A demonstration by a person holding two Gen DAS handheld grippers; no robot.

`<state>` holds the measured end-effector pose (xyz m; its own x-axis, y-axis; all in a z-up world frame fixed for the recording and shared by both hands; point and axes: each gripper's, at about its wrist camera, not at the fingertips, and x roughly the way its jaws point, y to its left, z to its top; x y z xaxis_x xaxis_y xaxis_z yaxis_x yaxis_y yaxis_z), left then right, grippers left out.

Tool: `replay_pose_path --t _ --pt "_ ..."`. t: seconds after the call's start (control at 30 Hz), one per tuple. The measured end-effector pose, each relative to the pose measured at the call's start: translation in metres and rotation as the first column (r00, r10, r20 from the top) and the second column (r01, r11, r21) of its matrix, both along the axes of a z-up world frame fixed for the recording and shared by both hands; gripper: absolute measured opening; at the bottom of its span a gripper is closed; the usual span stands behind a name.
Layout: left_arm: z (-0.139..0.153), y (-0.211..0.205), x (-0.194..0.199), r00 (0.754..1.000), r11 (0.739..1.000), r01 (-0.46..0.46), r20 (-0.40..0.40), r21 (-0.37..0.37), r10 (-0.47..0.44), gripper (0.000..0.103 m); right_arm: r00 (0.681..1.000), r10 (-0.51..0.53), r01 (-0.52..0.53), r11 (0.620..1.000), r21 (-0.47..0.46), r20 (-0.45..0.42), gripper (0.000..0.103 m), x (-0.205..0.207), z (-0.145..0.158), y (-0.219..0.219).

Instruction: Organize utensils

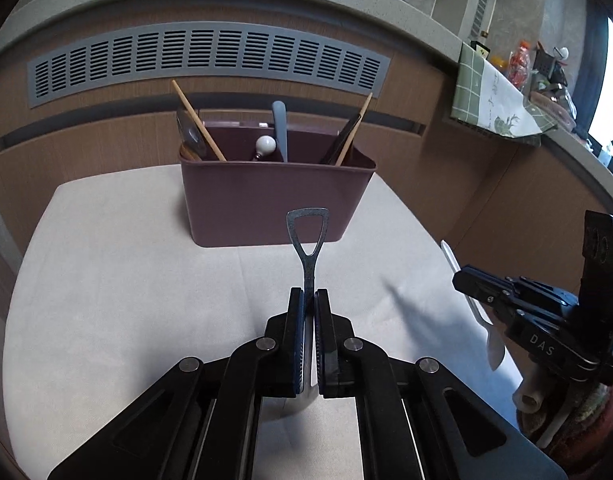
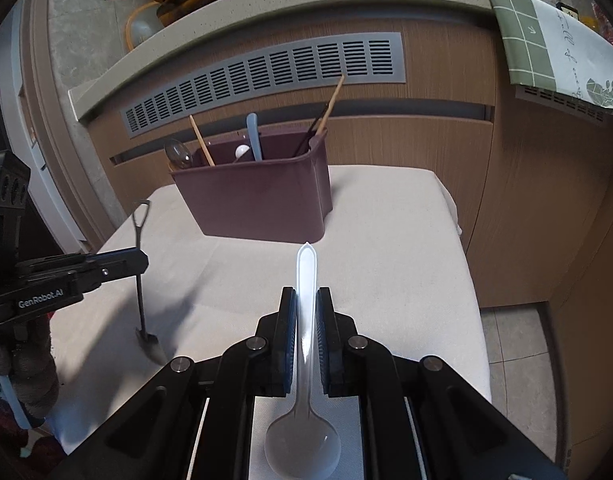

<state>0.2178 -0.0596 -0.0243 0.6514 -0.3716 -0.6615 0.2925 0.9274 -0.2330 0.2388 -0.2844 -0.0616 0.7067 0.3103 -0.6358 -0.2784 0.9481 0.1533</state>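
A maroon utensil caddy (image 1: 274, 200) stands on a table covered with a pale cloth (image 1: 118, 280), at its far edge, just before a wood-panelled counter front with a grey vent grille (image 1: 210, 58). Inside the caddy lean several utensils: a wooden chopstick (image 1: 198, 122) and a dark-bowled spoon (image 1: 189, 134) at its left end, a grey-handled utensil (image 1: 280, 128) and a white rounded handle end (image 1: 265, 145) near its middle, and another chopstick (image 1: 354, 130) with dark sticks at its right end. On the near side of the caddy, the left gripper (image 1: 309, 300) has its jaws drawn narrow onto the stem of a small metal shovel-shaped spoon (image 1: 308, 236), whose looped handle points up toward the caddy while its blade hangs below the pads; in the right wrist view this spoon's blade (image 2: 146, 340) is just above the cloth, though whether it touches cannot be told. To the right of that, also on the near side of the caddy, the right gripper (image 2: 306, 300) is clamped on the handle of a translucent white plastic spoon (image 2: 306, 276), the handle's pointed tip aimed at the caddy's right corner and the bowl lying back under the gripper's body. Both spoons are outside the caddy and well short of its rim. A green-checked cloth (image 1: 490, 92) hangs from the counter well to the right of the caddy
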Motion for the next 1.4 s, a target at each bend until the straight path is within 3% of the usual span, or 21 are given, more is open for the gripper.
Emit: replay_pose_path --t 0.53,1.03,1.17,1.4 --pt "0.027 0.011 -0.015 0.996 1.0 -0.007 0.086 -0.024 0.009 0.001 0.999 -0.017 0.017 1.0 -0.005 0.04 0.009 -0.002 0.01 0.002" --pt "0.05 0.015 -0.017 0.988 0.999 -0.021 0.155 -0.048 0.028 0.001 0.999 -0.036 0.036 0.999 0.014 0.023 0.009 0.004 0.009 0.001" --pt "0.044 0.015 -0.016 0.991 0.998 -0.014 0.131 -0.053 0.021 0.001 0.999 -0.041 0.041 0.999 0.005 0.018 0.009 0.004 0.008 0.002" --pt "0.009 0.025 0.007 0.998 0.996 -0.066 -0.012 -0.059 0.066 0.004 0.999 -0.041 0.041 0.999 -0.002 0.007 0.009 0.003 0.004 0.003"
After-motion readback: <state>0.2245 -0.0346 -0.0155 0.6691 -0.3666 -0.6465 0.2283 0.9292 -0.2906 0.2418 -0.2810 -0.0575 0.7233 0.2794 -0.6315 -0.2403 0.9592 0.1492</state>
